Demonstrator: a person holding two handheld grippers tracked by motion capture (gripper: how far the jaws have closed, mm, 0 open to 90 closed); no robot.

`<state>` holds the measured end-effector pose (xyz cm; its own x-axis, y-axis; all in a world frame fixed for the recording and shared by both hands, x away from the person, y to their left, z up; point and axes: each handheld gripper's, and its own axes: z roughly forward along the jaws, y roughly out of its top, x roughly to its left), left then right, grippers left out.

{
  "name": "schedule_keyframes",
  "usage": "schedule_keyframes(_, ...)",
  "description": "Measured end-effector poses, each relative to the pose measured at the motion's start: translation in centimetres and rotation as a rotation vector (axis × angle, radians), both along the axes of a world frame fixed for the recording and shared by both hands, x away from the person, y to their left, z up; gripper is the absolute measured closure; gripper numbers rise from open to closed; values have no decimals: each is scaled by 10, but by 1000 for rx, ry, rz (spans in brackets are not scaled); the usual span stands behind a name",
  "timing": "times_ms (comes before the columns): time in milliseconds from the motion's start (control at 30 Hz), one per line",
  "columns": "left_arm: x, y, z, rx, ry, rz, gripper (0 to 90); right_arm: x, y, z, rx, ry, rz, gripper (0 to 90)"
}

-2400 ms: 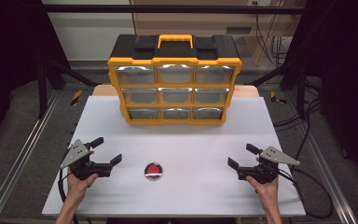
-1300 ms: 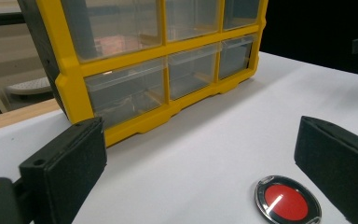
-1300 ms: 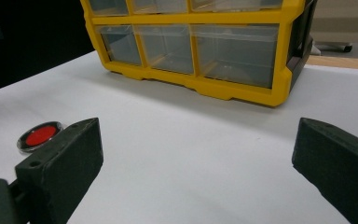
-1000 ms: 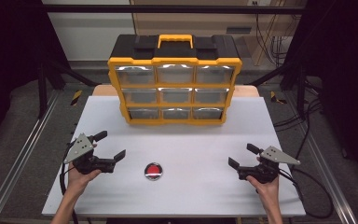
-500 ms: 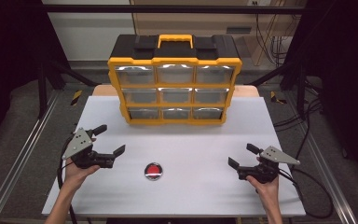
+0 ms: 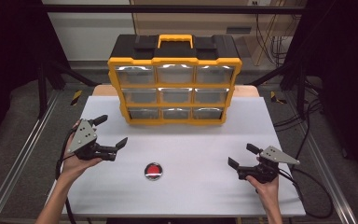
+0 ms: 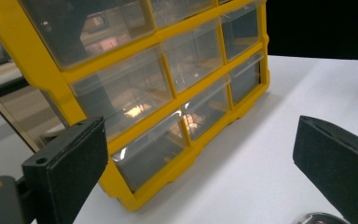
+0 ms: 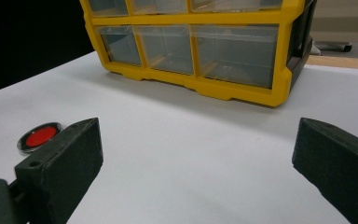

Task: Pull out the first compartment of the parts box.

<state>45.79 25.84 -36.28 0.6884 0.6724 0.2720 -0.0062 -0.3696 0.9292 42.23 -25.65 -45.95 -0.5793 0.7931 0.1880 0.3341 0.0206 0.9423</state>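
One small round tin point(image 6: 154, 171) with a red top lies flat on the white table point(image 6: 196, 196), near the front edge and about midway between the two grippers, touching neither. The left gripper point(image 6: 109, 138) is held above the table to the tin's left, jaws spread wide and holding nothing; its own view looks along them at the lower left drawers of the organizer point(image 7: 158, 88), with the tin's rim point(image 7: 320, 218) at the bottom edge. The right gripper point(image 6: 243, 156) sits low at the table's right, well apart from the tin, jaws likewise spread and bare. Behind both, the yellow organizer stands upright at the far side, all nine clear drawers closed.
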Motion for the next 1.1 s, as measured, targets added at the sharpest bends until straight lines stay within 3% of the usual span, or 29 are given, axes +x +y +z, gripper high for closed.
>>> schedule_keyframes(600, 11, -13, 23, 123, -146, -14, 24, 0, 0, 0, 1, 4, -1, 24)
schedule_keyframes(1100, 27, -20, 40, 211, -221, -31, 9, 0, 0, 0, -1, 5, 0, 24)
